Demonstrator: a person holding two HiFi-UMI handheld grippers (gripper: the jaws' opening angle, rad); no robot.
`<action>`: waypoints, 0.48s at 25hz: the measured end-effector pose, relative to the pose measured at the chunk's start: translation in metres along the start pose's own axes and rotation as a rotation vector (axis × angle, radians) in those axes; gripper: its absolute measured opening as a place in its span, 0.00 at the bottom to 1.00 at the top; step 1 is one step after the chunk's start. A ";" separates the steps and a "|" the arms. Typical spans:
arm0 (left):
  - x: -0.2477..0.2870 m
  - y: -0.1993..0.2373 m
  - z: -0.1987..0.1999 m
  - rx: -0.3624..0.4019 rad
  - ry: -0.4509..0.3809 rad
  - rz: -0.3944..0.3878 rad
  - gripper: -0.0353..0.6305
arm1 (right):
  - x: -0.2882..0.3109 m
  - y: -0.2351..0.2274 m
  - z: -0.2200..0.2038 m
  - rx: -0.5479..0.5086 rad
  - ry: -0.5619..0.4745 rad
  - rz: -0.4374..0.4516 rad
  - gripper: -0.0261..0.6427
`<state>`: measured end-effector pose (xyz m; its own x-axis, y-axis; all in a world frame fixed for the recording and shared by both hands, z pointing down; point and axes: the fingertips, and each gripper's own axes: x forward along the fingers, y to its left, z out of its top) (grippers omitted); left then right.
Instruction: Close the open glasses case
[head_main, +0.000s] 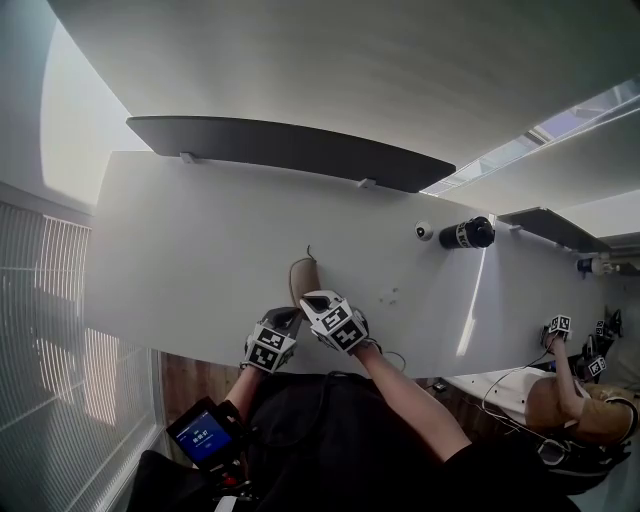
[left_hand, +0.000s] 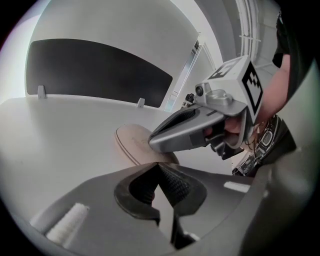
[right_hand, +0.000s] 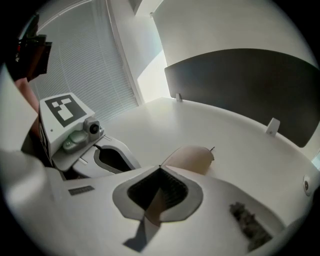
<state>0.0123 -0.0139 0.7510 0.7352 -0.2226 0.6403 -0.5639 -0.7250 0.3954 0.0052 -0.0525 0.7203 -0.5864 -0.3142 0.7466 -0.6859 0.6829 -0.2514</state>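
Note:
A tan glasses case (head_main: 303, 276) lies on the white table (head_main: 200, 260) close to its near edge. In the left gripper view the glasses case (left_hand: 131, 142) shows as a flat oval with a stitched rim. In the right gripper view the glasses case (right_hand: 192, 158) rises just beyond the jaw tips. My right gripper (head_main: 314, 301) is at the case's near end, and its jaws meet at the tip (right_hand: 160, 168) with tan showing through the slit between them. My left gripper (head_main: 287, 317) is just left of it, jaws together (left_hand: 158, 165) and nothing in them. The right gripper (left_hand: 200, 127) crosses in front of the case.
A black cylinder (head_main: 467, 233) and a small white round thing (head_main: 424, 231) lie at the table's far right. A dark curved panel (head_main: 290, 150) lines the far edge. Window blinds (head_main: 50, 330) are on the left. Another person holding grippers (head_main: 560, 330) sits at the right.

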 end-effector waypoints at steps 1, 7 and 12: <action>0.002 0.001 -0.002 -0.005 0.008 0.011 0.06 | 0.000 -0.001 0.001 0.025 -0.011 -0.013 0.04; 0.006 0.003 0.002 -0.008 0.011 0.031 0.07 | 0.004 -0.014 0.009 0.131 -0.047 -0.136 0.04; 0.008 0.013 0.009 0.007 0.014 0.065 0.07 | 0.009 -0.025 0.018 0.240 -0.062 -0.129 0.04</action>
<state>0.0144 -0.0315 0.7553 0.6919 -0.2600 0.6736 -0.6073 -0.7141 0.3482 0.0096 -0.0842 0.7223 -0.5081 -0.4329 0.7446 -0.8345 0.4613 -0.3013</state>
